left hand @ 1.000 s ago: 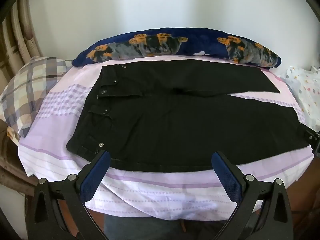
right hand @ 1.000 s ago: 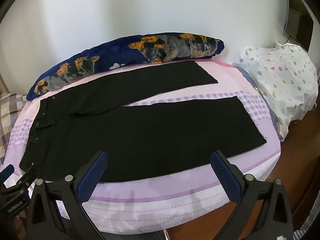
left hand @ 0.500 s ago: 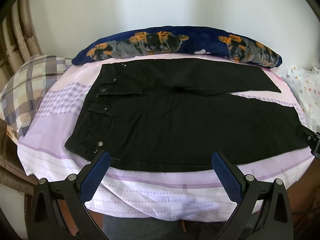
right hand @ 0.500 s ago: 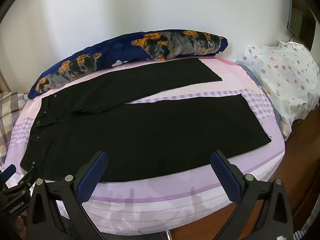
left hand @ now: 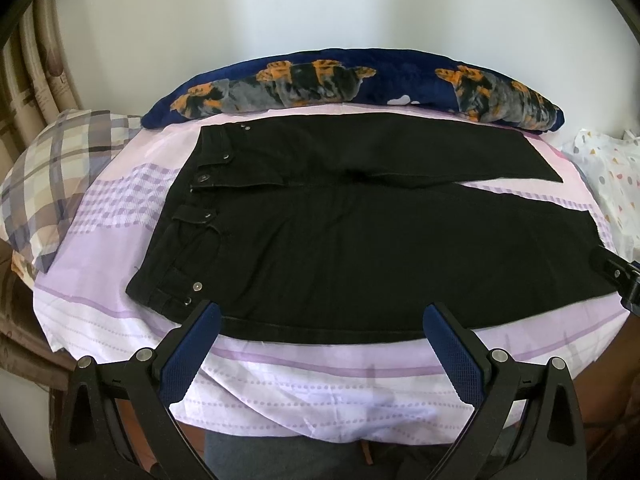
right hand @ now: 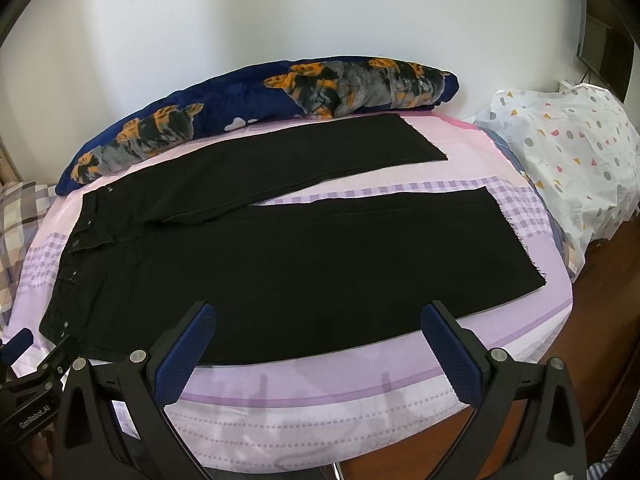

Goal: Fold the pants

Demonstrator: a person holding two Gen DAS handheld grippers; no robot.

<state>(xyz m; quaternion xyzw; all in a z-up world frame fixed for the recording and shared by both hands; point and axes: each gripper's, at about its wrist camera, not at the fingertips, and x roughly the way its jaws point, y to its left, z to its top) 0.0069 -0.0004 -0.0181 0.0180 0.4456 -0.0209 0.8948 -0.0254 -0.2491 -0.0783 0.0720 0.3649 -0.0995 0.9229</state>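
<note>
Black pants (left hand: 360, 240) lie flat on the bed, waistband at the left, both legs spread apart toward the right; they also show in the right wrist view (right hand: 280, 264). My left gripper (left hand: 320, 332) is open and empty, hovering at the near edge of the pants close to the waistband corner. My right gripper (right hand: 316, 332) is open and empty, hovering at the near edge of the near leg. The right gripper shows at the right edge of the left wrist view (left hand: 620, 276), and the left one at the lower left of the right wrist view (right hand: 28, 376).
The bed has a lilac and white sheet (left hand: 320, 392). A long navy pillow with orange print (left hand: 340, 84) lies along the wall. A plaid pillow (left hand: 52, 172) is at the left. A white spotted bag (right hand: 576, 160) sits at the right. Wooden floor (right hand: 608, 320) lies beyond the bed's right edge.
Both grippers have shifted slightly, the right view panning a little rightward and nearer the bed. The pants have not moved, and both grippers stay open.
</note>
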